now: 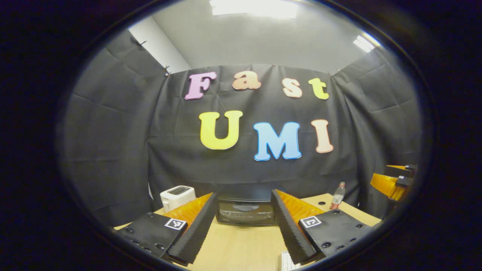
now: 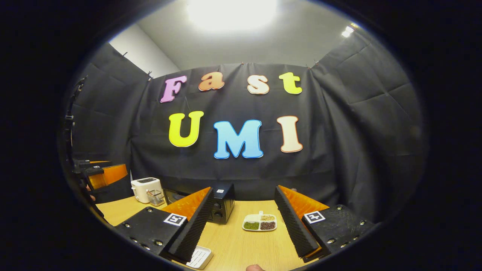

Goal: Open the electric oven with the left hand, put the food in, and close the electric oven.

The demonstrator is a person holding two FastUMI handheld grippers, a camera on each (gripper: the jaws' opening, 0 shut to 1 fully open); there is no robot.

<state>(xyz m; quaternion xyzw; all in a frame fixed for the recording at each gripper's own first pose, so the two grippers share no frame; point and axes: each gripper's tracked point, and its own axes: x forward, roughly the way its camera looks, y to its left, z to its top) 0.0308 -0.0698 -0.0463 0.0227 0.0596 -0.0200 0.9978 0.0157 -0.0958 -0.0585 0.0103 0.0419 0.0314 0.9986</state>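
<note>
The black electric oven (image 1: 244, 211) stands at the back of the wooden table (image 1: 241, 244), its glass door facing me and closed. My left gripper (image 1: 244, 195) is open and lined up with the oven some way in front of it, holding nothing. In the right gripper view the oven (image 2: 223, 203) is partly hidden behind a finger (image 2: 192, 222). To its right lies the food, a white divided dish (image 2: 260, 222) with green, brown and yellowish portions. My right gripper (image 2: 244, 190) is open and short of the dish.
A white toaster (image 1: 177, 196) stands left of the oven, with a small wire basket (image 2: 155, 197) beside it. A plastic bottle (image 1: 337, 195) stands at the back right. A white ribbed object (image 2: 199, 256) lies near the front edge. The other gripper (image 1: 393, 180) shows at the far right.
</note>
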